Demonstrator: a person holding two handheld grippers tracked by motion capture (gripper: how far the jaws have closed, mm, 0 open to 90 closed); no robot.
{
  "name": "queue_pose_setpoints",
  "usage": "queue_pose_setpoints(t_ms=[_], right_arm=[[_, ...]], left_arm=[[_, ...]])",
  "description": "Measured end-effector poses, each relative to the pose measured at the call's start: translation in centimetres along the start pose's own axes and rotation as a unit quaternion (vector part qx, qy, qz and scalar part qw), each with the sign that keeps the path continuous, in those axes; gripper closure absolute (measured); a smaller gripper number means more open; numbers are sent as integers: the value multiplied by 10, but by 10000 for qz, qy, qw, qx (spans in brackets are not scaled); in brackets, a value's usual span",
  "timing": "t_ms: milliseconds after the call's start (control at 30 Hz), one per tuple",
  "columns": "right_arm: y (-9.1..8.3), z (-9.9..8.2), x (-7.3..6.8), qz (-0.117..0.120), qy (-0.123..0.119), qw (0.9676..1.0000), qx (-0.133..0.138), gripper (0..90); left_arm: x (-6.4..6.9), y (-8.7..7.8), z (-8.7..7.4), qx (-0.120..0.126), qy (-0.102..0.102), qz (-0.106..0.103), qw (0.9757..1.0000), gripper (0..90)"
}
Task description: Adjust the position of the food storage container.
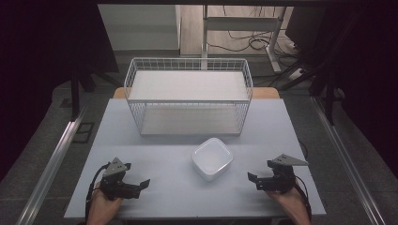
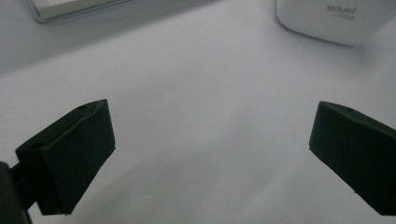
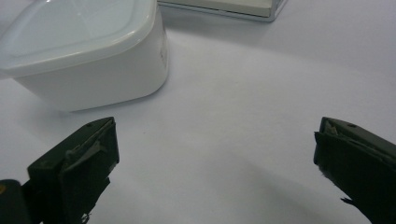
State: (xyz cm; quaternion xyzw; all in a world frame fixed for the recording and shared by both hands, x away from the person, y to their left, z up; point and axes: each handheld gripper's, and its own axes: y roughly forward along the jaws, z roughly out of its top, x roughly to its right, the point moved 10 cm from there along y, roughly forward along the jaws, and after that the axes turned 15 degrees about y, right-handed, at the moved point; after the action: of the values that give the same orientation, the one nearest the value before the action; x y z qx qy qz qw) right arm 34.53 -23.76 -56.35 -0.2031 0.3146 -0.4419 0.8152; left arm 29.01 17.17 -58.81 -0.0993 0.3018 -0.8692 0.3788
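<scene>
High view: white square container (image 1: 211,158) set on surface (image 1: 155,136), between left gripper (image 1: 139,185) and right gripper (image 1: 257,180), just in front of wire basket (image 1: 187,96); both grippers rested low at near edge, aimed inward, likely staged for approach.

Left gripper view: fingers (image 2: 70,158) spread wide, nothing held; container (image 2: 338,18) seen ahead, well apart.

Right gripper view: fingers (image 3: 77,175) spread wide, empty; container (image 3: 88,51) near, untouched.
</scene>
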Motion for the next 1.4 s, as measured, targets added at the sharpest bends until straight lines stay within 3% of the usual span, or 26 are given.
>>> queue_pose_setpoints(t_ms=[233, 400, 633, 767, 933, 1167, 1400], right_arm=[[2, -3, 3, -58, 74, 9997, -204, 18], [5, -2, -3, -68, -82, 9996, -256, 88], [9, 7, -10, -47, -205, 9995, -241, 197], [12, 16, -17, 68, -182, 9994, -281, 330], [16, 29, -29, 245, -317, 9984, -387, 572], [42, 45, -35, 249, -549, 9965, -574, 866], [71, 50, -39, 264, -633, 9950, -719, 893]], left_arm=[[4, 2, 2, -108, 78, 0, 9999, 9], [14, 9, 1, -355, 289, -53, 9989, 24], [19, 11, 4, -373, 376, -90, 9986, 21], [21, 14, 5, -377, 352, -109, 9986, 20], [22, 16, 6, -371, 387, -94, 9985, 21], [22, 17, 5, -459, 476, -39, 9978, 23], [21, 17, 4, -480, 431, -5, 9979, 27]])
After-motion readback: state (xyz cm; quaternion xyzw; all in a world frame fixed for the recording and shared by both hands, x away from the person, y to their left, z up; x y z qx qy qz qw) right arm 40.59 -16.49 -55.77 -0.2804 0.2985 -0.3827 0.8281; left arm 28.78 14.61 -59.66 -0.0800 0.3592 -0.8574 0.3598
